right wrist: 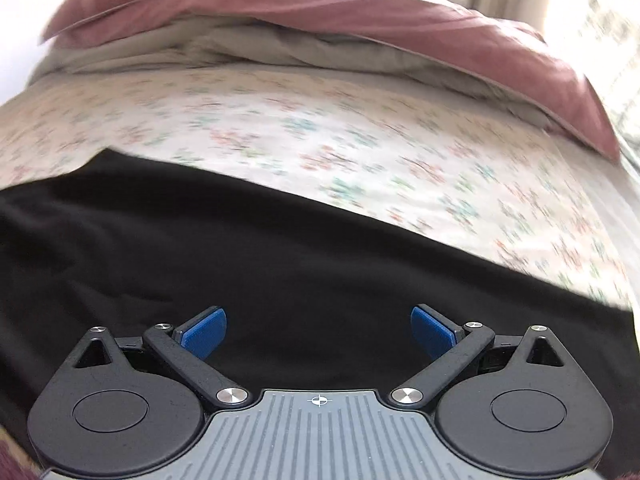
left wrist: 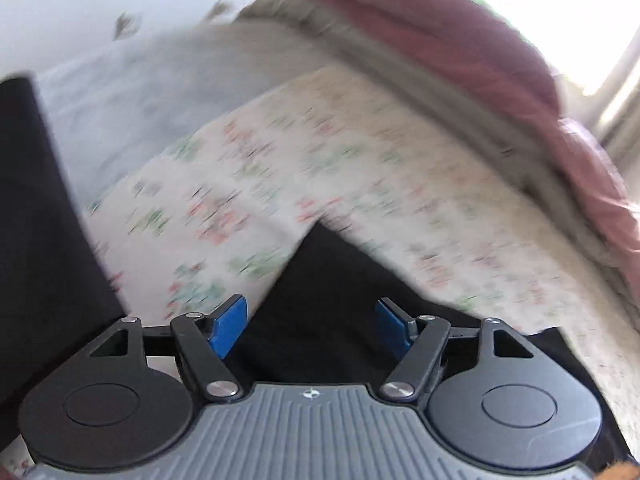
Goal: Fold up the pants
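While both tools hang over the bed with nothing in them, the black pants (right wrist: 248, 248) lie spread on the floral sheet (right wrist: 360, 148), so the step in hand reads as picking a fresh hold for the next fold.

Left gripper (left wrist: 311, 326): blue pads spread wide, nothing pinched. Below it a pointed corner of black cloth juts onto the sheet; a second dark band (left wrist: 36, 208) runs along the left edge of that view, likely the other leg, though blur keeps me from being sure.

Right gripper (right wrist: 319, 330): pads likewise apart, empty, angled down over a broad flat stretch of the pants, whose far edge runs straight across the sheet.

Beyond the pants: a rumpled grey blanket (right wrist: 248, 54) and a pink duvet (right wrist: 360, 8) heaped at the far side, well apart from the work.

Notes on doing it well, as judgement:
- Take hold at an edge or corner, not mid-panel; a pinch in the flat middle would bunch the cloth.
- Catch every layer of the black fabric but none of the sheet beneath.
- Set both holds on the same edge, then lift and carry together so the fold line stays straight.
- Lay down low and smooth; open the pads only once the cloth rests flat.
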A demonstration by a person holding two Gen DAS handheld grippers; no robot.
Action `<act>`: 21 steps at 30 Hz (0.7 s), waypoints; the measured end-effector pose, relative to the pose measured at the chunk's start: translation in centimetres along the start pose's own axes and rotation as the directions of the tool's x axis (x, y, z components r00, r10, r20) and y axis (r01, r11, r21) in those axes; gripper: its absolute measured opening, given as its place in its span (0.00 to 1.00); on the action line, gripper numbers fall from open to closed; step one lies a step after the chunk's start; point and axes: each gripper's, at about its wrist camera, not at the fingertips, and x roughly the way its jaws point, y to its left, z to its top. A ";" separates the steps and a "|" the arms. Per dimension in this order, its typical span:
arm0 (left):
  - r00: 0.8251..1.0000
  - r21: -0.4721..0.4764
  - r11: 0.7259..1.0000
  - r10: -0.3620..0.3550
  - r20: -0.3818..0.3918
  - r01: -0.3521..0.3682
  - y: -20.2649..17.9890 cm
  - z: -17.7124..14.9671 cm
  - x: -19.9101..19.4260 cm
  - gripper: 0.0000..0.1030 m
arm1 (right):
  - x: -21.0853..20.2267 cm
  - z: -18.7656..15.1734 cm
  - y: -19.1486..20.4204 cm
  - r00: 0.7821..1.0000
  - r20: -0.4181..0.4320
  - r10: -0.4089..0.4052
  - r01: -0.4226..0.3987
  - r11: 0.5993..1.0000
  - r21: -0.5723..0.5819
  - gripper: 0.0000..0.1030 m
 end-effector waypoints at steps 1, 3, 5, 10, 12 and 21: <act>1.000 -0.018 1.000 0.019 -0.025 -0.019 0.3 -0.1 0.4 0.86 | -0.3 -0.2 0.5 1.000 0.007 0.012 -0.012 1.000 -0.023 0.96; 0.999 -0.055 0.998 0.018 -0.038 -0.020 1.1 -0.2 0.2 0.86 | -0.7 -0.4 1.5 0.998 0.022 0.052 -0.051 0.997 -0.059 0.96; 1.000 -0.066 0.998 0.003 -0.028 -0.005 1.4 -0.3 -0.4 0.86 | -1.1 -0.5 2.3 0.995 0.035 0.092 -0.089 0.992 -0.088 0.96; 1.000 0.008 1.000 0.018 0.013 -0.018 1.0 -1.0 -1.9 0.71 | -3.4 -0.9 6.2 0.968 0.117 0.222 -0.195 0.958 -0.212 0.96; 1.000 -0.001 1.000 0.023 0.018 -0.023 1.6 -1.3 -2.8 0.69 | -4.8 -1.5 8.0 0.941 0.147 0.305 -0.254 0.923 -0.288 0.95; 1.000 0.011 1.000 0.010 -0.002 -0.010 1.9 -3.1 -5.6 0.77 | -5.0 -4.1 14.0 0.887 0.030 0.460 -0.384 0.773 -0.506 0.59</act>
